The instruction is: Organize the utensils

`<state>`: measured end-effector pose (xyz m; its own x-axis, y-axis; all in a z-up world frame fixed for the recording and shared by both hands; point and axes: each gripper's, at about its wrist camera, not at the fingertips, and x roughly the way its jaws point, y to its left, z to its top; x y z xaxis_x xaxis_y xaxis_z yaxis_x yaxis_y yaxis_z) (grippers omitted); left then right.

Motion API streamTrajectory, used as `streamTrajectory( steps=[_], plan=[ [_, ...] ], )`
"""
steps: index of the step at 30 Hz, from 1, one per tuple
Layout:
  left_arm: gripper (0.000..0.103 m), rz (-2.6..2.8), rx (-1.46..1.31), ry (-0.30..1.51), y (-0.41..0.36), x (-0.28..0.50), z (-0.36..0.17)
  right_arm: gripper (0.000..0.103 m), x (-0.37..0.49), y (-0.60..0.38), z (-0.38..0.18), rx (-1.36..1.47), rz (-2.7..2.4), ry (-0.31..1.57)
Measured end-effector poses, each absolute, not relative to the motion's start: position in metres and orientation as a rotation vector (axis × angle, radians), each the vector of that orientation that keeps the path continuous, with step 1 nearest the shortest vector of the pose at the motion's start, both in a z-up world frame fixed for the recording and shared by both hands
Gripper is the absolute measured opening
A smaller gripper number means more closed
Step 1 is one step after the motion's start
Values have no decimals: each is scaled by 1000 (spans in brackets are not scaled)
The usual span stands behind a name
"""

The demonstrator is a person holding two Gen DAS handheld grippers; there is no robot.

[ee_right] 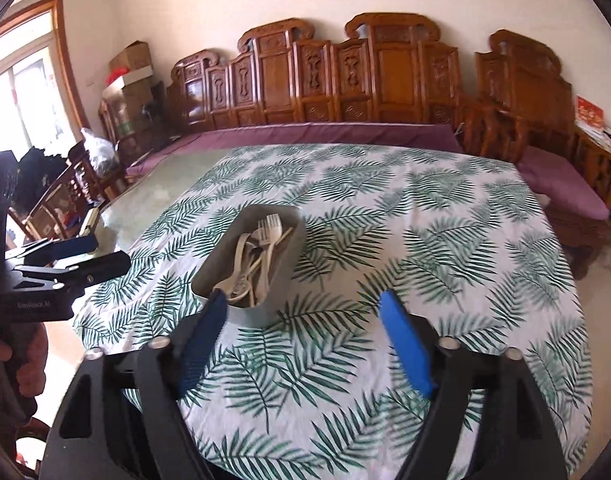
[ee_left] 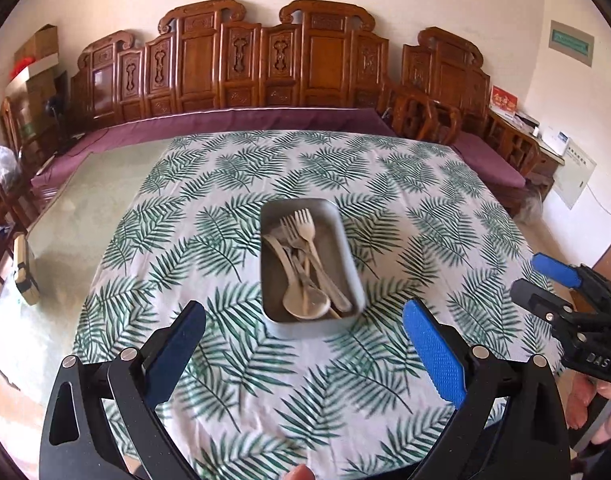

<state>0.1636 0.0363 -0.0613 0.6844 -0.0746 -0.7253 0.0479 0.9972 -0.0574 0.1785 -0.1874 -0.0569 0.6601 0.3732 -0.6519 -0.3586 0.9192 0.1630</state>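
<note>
Tray: a grey metal tray (ee_left: pixel 347 240) sits mid-table on the leaf-print tablecloth (ee_left: pixel 265 380), well ahead of both grippers.
Utensils: pale forks (ee_left: pixel 303 226) and spoons (ee_left: pixel 305 304) lie piled and crossed inside it.
Left gripper (ee_left: pixel 305 354): jaws wide, empty, above the cloth near the tray's near end.
Right gripper (ee_right: pixel 305 338): jaws wide, empty; its left finger overlaps the tray's near corner in its own view, contact unclear.
Risk, tangle: a pinch could likely catch two overlapping handles at once.
Risk, tray: a finger nudging the rim may slide it on the loose cloth.
Risk, crowding: both grippers reaching in together could collide.
</note>
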Motion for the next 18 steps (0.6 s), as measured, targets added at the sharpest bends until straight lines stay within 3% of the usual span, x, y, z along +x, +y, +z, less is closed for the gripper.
streamTrajectory(
  steps=[6,18],
  plan=[
    [95,-81,-32,813,17,141,-59,100,148,-212,-51,28,367,710],
    [95,-101,16,721,-15,98,-31,100,97,-246,-33,60,270,649]
  ],
)
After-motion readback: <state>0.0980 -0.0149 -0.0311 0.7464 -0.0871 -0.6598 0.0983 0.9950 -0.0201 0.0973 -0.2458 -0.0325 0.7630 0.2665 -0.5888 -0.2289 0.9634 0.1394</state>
